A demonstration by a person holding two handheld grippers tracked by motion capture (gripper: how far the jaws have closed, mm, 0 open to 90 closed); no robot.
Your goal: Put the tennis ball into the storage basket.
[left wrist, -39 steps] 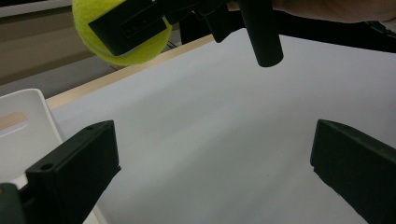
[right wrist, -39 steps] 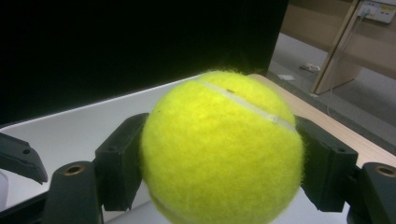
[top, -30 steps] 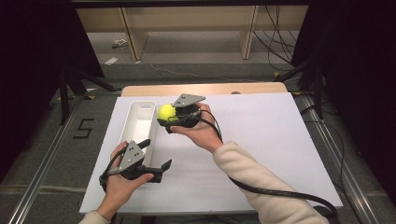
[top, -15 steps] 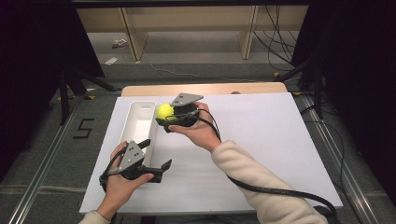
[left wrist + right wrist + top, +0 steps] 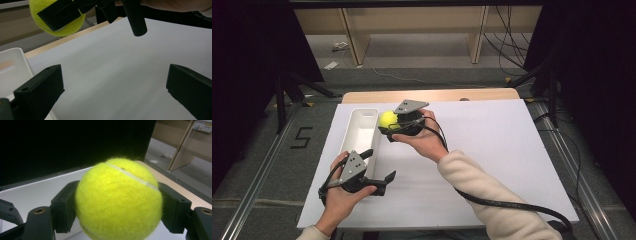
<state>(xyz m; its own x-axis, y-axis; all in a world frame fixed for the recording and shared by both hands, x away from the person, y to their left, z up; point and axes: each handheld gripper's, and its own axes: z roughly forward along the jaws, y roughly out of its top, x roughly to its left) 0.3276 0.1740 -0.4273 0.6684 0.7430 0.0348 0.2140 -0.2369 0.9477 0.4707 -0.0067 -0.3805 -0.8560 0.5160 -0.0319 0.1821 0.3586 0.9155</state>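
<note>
Nothing much has shifted since a second ago: both of my grippers sit where they were, ball at the same spot by the tray.

Count: one tennis ball (image 5: 387,119), one tray (image 5: 361,131), two grippers, one white sheet (image 5: 492,150) over the wooden table (image 5: 432,95).

Right gripper (image 5: 398,124) is clamped on the ball, one black jaw on each side in its own view. It holds the ball in the air just above the tray's far right rim.

Left gripper (image 5: 373,165) is spread wide, nothing between the jaws, low over the sheet at the tray's near right corner.

Ball: yellow-green felt, fuzzy, round, pale curved seam across the top. Tray: white, smooth, looks like plastic, long rectangle with rounded corners, slot handle in the end wall. Jaws: matte black blocks, flat pads. Sheet: flat, matte. Each gripper carries a grey three-cornered plate and a black cable.
</note>
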